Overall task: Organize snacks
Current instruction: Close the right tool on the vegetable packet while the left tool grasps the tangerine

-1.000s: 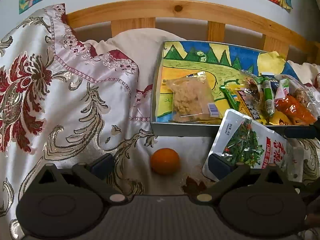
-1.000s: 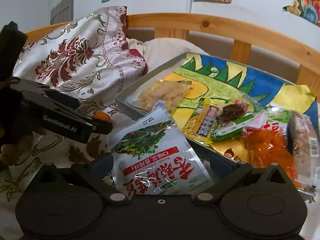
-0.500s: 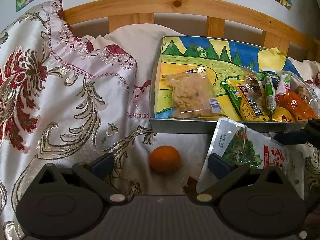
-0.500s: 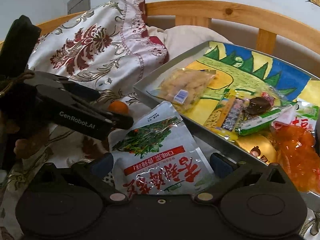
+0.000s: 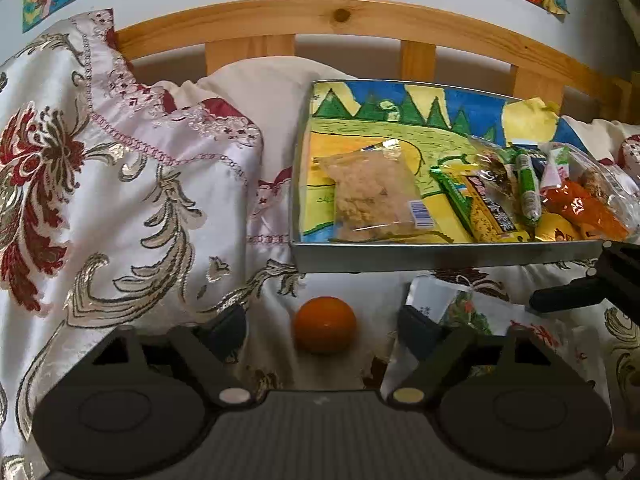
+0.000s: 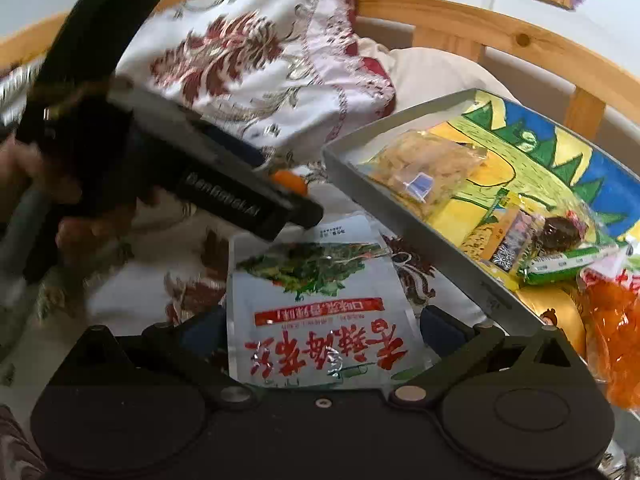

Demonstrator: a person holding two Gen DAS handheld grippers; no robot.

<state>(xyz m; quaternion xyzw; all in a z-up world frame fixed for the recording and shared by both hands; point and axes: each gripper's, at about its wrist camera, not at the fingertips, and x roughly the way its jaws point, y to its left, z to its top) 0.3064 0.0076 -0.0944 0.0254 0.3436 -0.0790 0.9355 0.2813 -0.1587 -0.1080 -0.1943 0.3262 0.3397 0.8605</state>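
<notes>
An orange (image 5: 324, 329) lies on the patterned bedspread, right between the open fingers of my left gripper (image 5: 323, 322). A silver snack pouch with red writing (image 6: 320, 312) lies flat on the bedspread between the open fingers of my right gripper (image 6: 320, 328). It shows partly in the left wrist view (image 5: 460, 308). A grey tray (image 5: 440, 254) with a colourful drawing inside holds several snack packs, among them a clear bag of pale pieces (image 5: 372, 200). The tray (image 6: 400, 208) stands just right of the pouch. The left gripper body (image 6: 168, 172) is blurred and partly hides the orange (image 6: 290, 182).
A folded embroidered quilt (image 5: 100, 200) rises on the left. A pillow (image 5: 272, 92) and the wooden bed rail (image 5: 340, 16) stand behind the tray. Drawings hang on the wall above.
The pouch has come down from leaning on the tray's edge to lying flat on the bedspread. My right gripper has drawn back and swung left. The left gripper has edged closer to the orange.
</notes>
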